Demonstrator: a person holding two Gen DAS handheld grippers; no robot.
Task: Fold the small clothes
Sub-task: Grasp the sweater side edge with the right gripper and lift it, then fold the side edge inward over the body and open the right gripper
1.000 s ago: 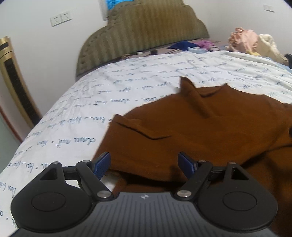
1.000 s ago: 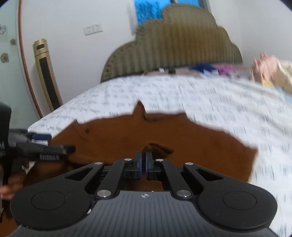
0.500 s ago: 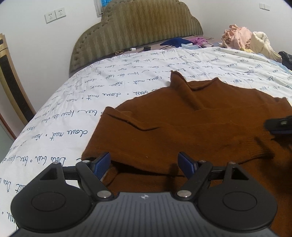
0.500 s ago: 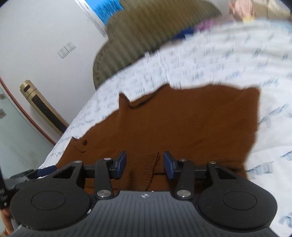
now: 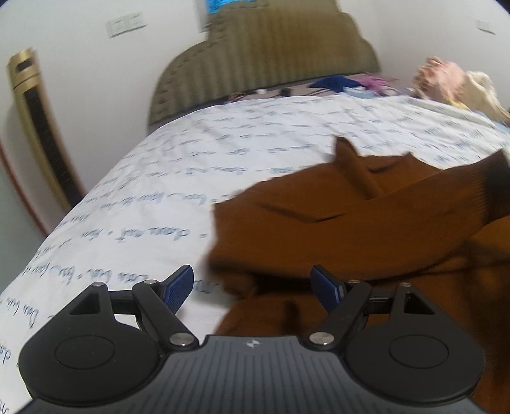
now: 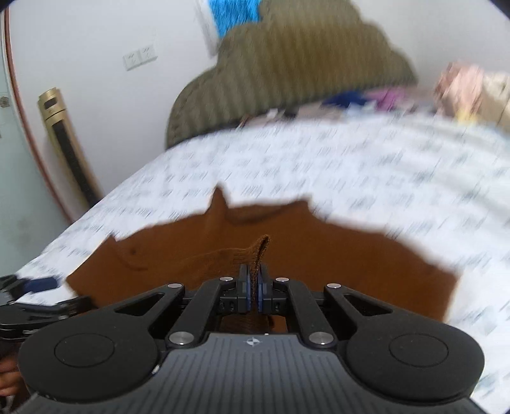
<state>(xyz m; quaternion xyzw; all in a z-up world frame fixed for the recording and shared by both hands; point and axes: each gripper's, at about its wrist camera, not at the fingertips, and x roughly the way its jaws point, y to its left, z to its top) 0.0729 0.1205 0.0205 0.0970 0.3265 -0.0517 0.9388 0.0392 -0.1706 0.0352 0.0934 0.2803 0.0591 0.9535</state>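
Around my work lay a bed [image 5: 255, 153] under a white sheet printed with blue script, with a ribbed olive headboard [image 5: 271, 63] at its far end. One gold and black upright unit [image 5: 41, 127] stood by the wall on the left, under one white wall plate [image 5: 124, 24]. Along the far edge sat a loose heap of clothes [image 5: 446, 82], pink and cream, beside a navy piece and a purple one; I could not count them in the blur. Nothing stood between my grippers and the one brown sweater [image 5: 366, 229], which lay spread on the sheet, near me and to the right.

My left gripper [image 5: 253, 283] pointed down over the sweater's near left edge, its blue pads wide apart and touching nothing. My right gripper [image 6: 253, 286] had just closed, and it pinched a ribbed fold of the sweater [image 6: 318, 264] that stuck up between the pads. In the right view the left gripper [image 6: 35, 286] showed at the left edge.
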